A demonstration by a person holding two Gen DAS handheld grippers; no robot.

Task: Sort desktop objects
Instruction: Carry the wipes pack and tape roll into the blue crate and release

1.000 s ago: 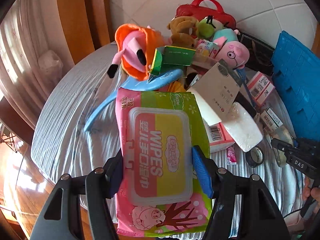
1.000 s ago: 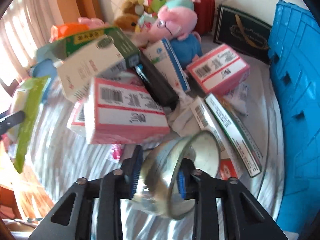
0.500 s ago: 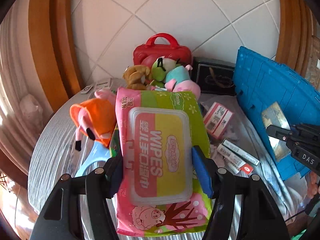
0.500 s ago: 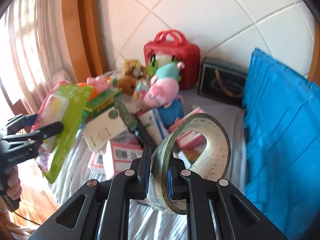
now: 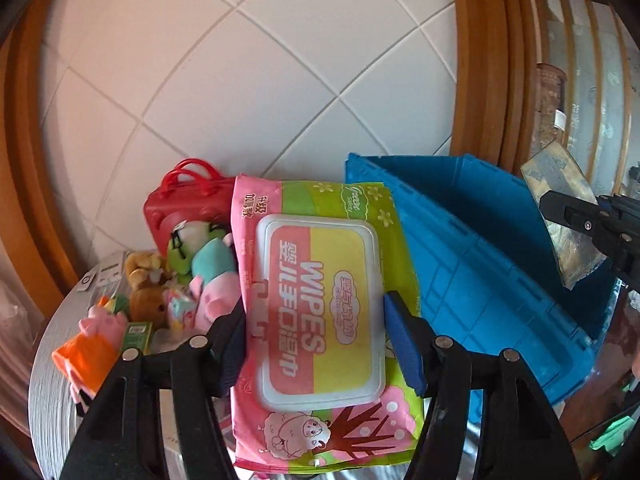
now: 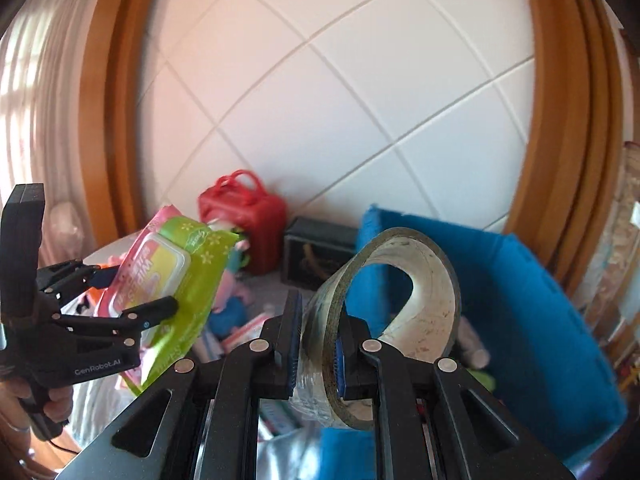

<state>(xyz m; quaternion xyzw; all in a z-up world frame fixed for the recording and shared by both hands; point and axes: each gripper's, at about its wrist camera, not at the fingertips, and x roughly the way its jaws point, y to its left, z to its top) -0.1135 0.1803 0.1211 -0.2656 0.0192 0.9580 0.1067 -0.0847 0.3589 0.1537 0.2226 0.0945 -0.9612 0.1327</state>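
Note:
My left gripper (image 5: 316,344) is shut on a pink and green pack of wipes (image 5: 324,300) and holds it up in the air, left of the blue crate (image 5: 480,272). The pack also shows in the right wrist view (image 6: 172,276), with the left gripper (image 6: 132,296) at the left. My right gripper (image 6: 316,348) is shut on a clear roll of tape (image 6: 400,300), held upright above the blue crate (image 6: 540,320). The right gripper and its tape (image 5: 564,216) show at the right edge of the left wrist view.
Plush toys (image 5: 200,280), an orange plush (image 5: 92,344) and a red case (image 5: 180,200) lie on the round grey table (image 5: 52,380) by the tiled wall. A black box (image 6: 316,252) stands beside the red case (image 6: 244,220). Boxes lie under the wipes.
Both grippers have lifted and tilted up with their loads. The view has swung from the cluttered table to the wall and the blue crate, which now lies closer.

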